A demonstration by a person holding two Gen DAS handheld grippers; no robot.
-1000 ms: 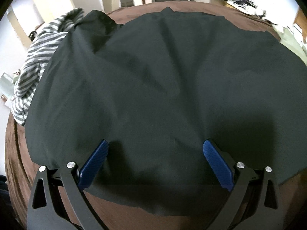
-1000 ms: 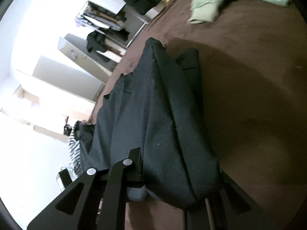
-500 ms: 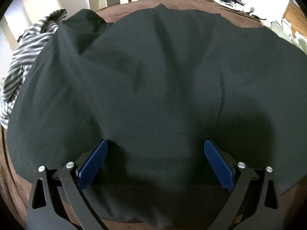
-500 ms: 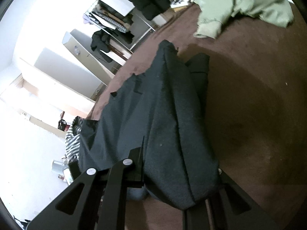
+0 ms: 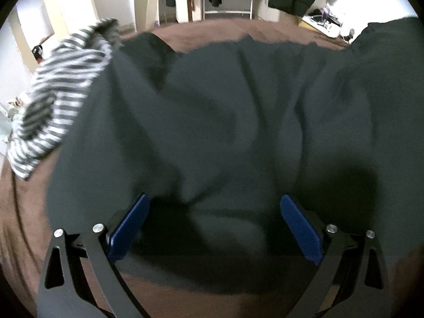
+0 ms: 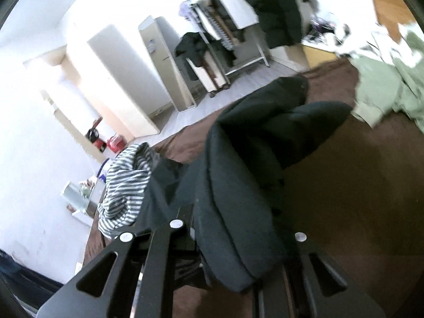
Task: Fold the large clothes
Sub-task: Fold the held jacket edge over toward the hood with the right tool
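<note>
A lived-in bedroom at home: a bed under a brown blanket [image 6: 357, 185] carries loose laundry (a striped top [image 6: 124, 182] at its left edge, pale green clothes [image 6: 384, 92] near the far right corner). Beyond the far edge, a clothes rack [image 6: 228, 50] and a hanging dark coat [image 6: 278, 10] stand against white walls.

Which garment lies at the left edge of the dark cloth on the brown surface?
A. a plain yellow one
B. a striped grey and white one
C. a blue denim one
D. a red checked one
B: a striped grey and white garment lies bunched against the left edge of the dark cloth on the brown surface; it shows in the right wrist view too.
</note>
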